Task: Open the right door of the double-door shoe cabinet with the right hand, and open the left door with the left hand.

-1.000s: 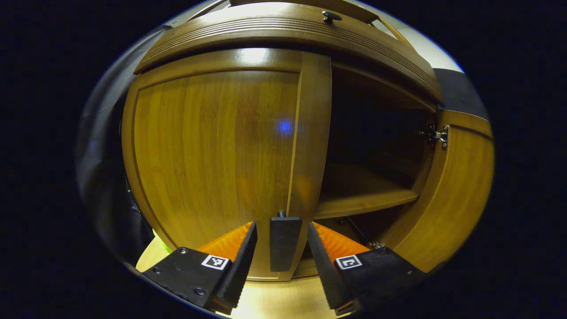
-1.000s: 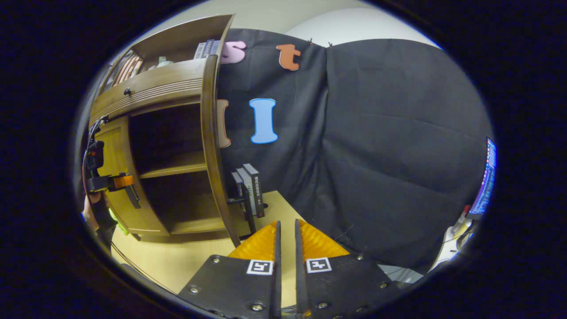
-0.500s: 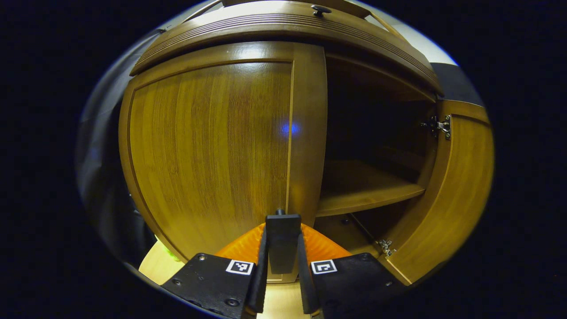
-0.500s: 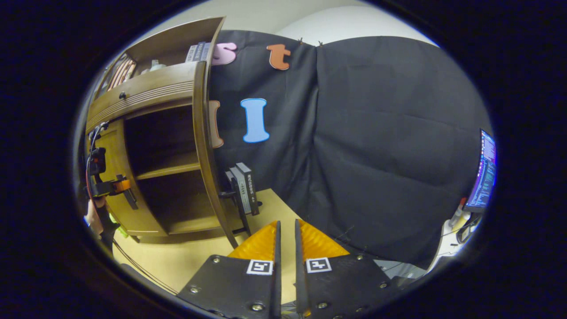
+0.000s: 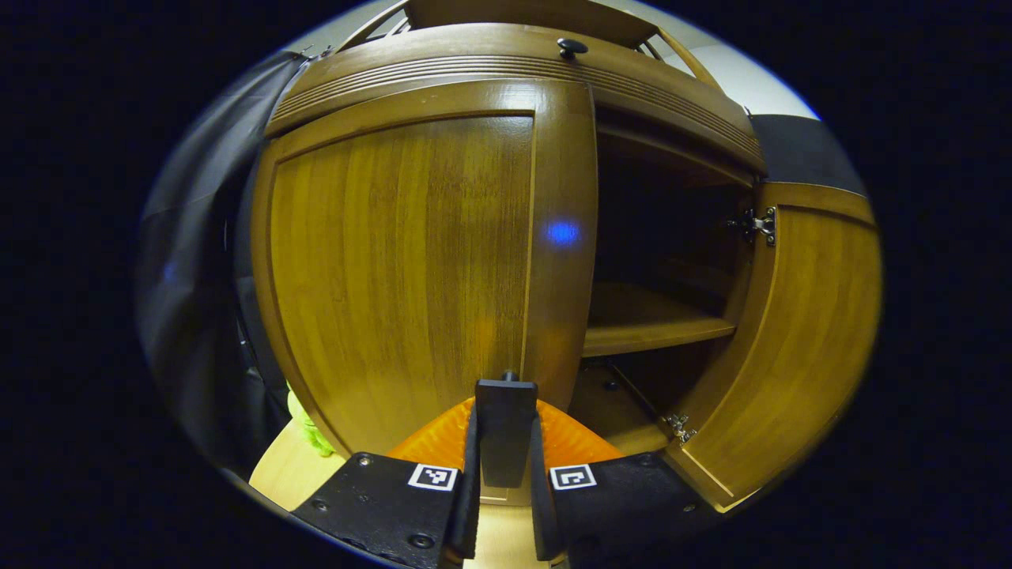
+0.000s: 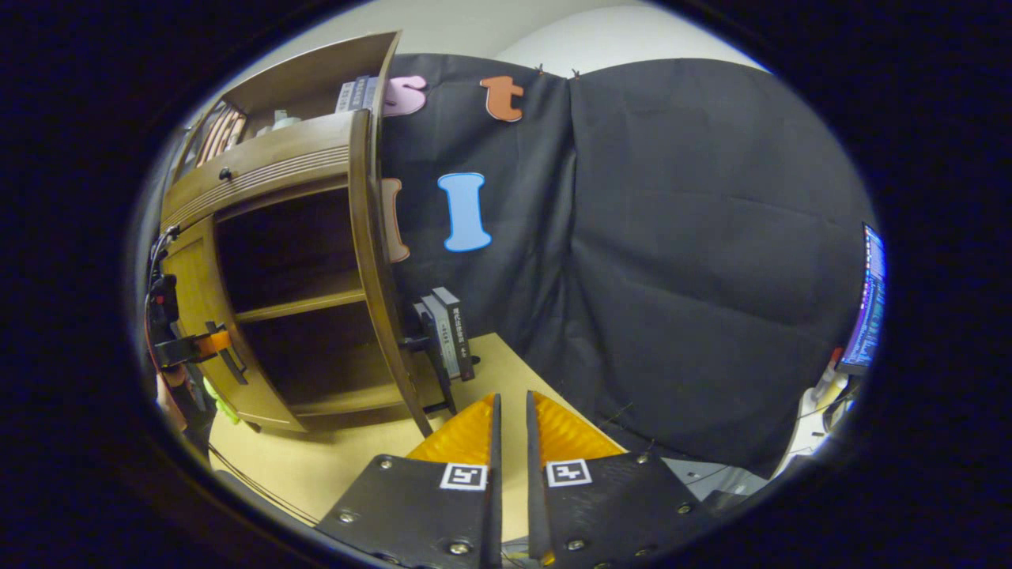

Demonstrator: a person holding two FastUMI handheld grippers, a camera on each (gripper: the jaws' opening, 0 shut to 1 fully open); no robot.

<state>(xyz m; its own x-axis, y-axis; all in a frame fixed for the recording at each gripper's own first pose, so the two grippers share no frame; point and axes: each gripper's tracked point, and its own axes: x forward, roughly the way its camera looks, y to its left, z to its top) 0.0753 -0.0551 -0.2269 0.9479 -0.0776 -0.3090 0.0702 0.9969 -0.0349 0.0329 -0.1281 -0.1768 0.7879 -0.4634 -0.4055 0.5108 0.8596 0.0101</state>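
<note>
**Left handle pinched, right door swung wide**

You face the shoe cabinet, which stands on a pale wooden tabletop. Its left door fills most of your left gripper view; from the right gripper view its outer edge stands a little forward of the cabinet front, but you cannot tell how far it is ajar. The right door stands wide open, hinged at the cabinet's right side, and in the right gripper view it shows edge-on, with its handle sticking out toward the black cloth wall.

Inside the open half, a shelf crosses the dark interior.

Your left gripper sits right at the left door's handle. The dark upright bar lies between your two fingers, which press on its sides, so you are pinching it. In the right gripper view that gripper shows at the door's free edge.

Your right gripper is well apart from the cabinet, over the tabletop. Its fingers are drawn nearly together with only a thin slit between them, and they hold nothing.
</note>
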